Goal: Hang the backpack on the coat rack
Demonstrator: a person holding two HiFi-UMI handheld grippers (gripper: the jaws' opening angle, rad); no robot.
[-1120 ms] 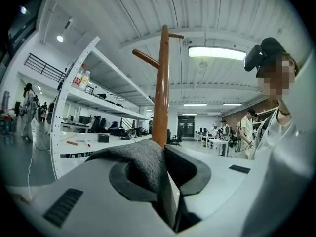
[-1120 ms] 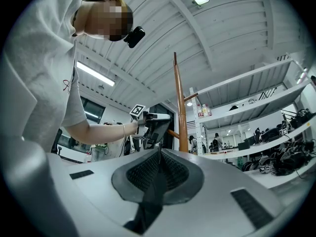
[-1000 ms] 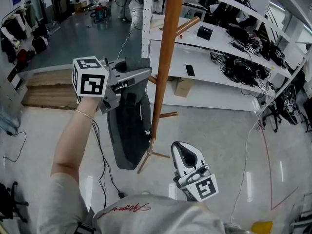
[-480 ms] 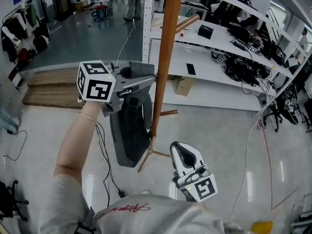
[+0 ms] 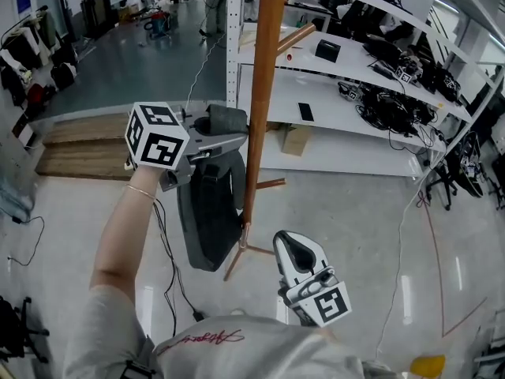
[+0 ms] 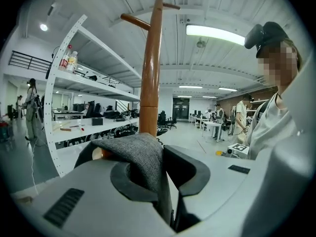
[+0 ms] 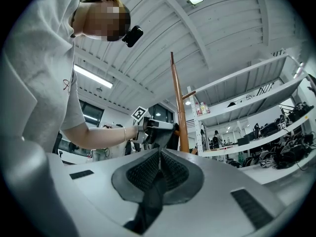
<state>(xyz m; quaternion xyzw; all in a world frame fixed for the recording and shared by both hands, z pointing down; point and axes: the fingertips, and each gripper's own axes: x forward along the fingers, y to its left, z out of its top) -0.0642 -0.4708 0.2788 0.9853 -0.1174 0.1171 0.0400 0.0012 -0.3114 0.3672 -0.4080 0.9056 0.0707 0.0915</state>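
Obs.: left gripper [image 5: 233, 129] raised at arm's length, jaws narrow and closing on the grey top handle [image 6: 137, 153] of the backpack [image 5: 207, 212]. The fabric is pinched between the pads and drapes over one jaw. The backpack body hangs free below the gripper, off the floor [image 5: 95, 212], just left of the coat rack [image 5: 264, 93] pole in the head view. The handle sits hard up against the pole. A wooden end shows under the handle in the left gripper view; can't tell if the handle rests on it. Upper peg [image 5: 297, 38] angles up and right, away from the bag. Lower peg [image 5: 271, 185] sticks out right, below gripper ht. Rack feet [image 5: 246, 248] splay just beside the bag's bottom edge. Right gripper [image 5: 289, 245] is low, near the person's chest and well apart from the bag, jaws together, nothing between. Obstructions: white shelving unit [image 5: 339, 69] close behind the rack, loaded w/ gear. Cable [image 5: 169, 275] trails on the floor under the left arm. Wooden platform [image 5: 79, 140] at left rear. Open floor left of and in front of the rack.
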